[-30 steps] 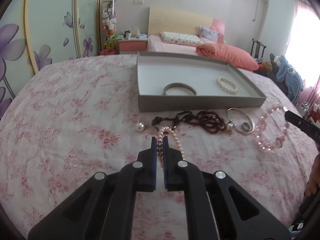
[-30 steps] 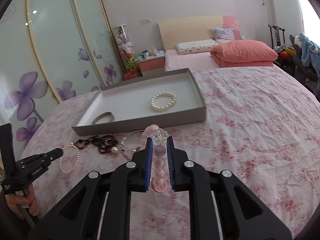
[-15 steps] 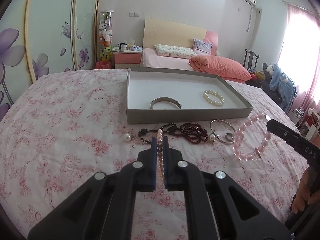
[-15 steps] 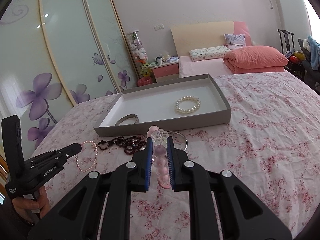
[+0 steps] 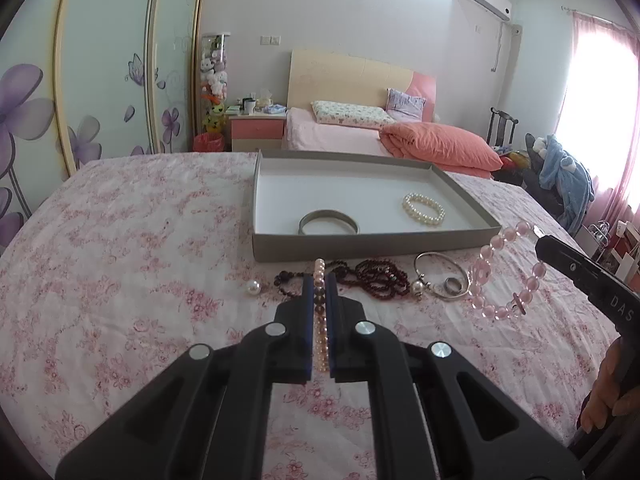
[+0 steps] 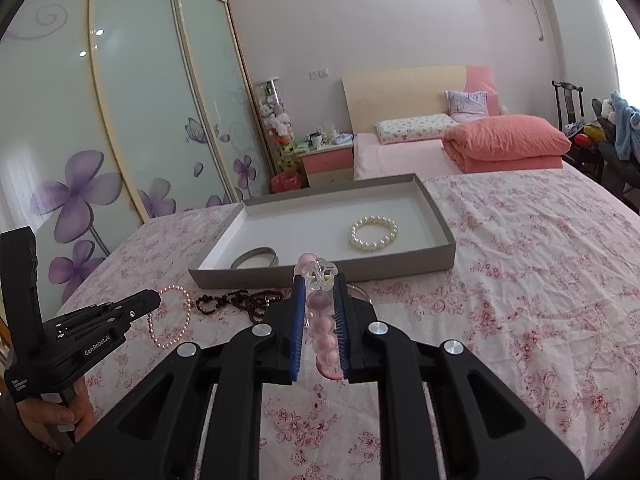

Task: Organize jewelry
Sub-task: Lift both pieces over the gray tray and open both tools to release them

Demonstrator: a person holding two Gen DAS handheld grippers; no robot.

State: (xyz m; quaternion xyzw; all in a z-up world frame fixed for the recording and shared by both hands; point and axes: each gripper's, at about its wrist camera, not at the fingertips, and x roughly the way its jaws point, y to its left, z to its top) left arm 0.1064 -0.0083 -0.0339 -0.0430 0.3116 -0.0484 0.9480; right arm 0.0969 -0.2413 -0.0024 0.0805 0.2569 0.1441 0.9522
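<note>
Both grippers loaded, both bracelets now off the bedspread (image 5: 120, 280). Left gripper (image 5: 319, 280) is clamped narrow on the small pink pearl bracelet (image 5: 319, 276); a second ago that strand still trailed on the cloth, and now it hangs free as a loop, seen in the right view at 9 o'clock (image 6: 170, 316). Right gripper (image 6: 319, 286) is pinched on the big pink bead bracelet (image 6: 322, 336), whose clear flower charm pokes out past the tips; in the left view it dangles at 3 o'clock (image 5: 506, 272), higher against the tray than a second ago. Both views have tilted up, with the tray (image 5: 360, 246) lower and nearer in frame, so both hands look lifted and headed for it. The tray, at 12 o'clock from either gripper, holds a metal bangle (image 5: 329, 222) at the near wall and a white pearl bracelet (image 5: 424, 209) at right. Left on the bed just below the tray's near wall: a loose pearl (image 5: 253, 288), dark red bead string (image 5: 376, 276), silver bangle with ring (image 5: 440, 278). My read: pick stage done for these two, carry under way, and drop-in comes next. Both must clear the near wall; the swinging loops could snag its rim.
</note>
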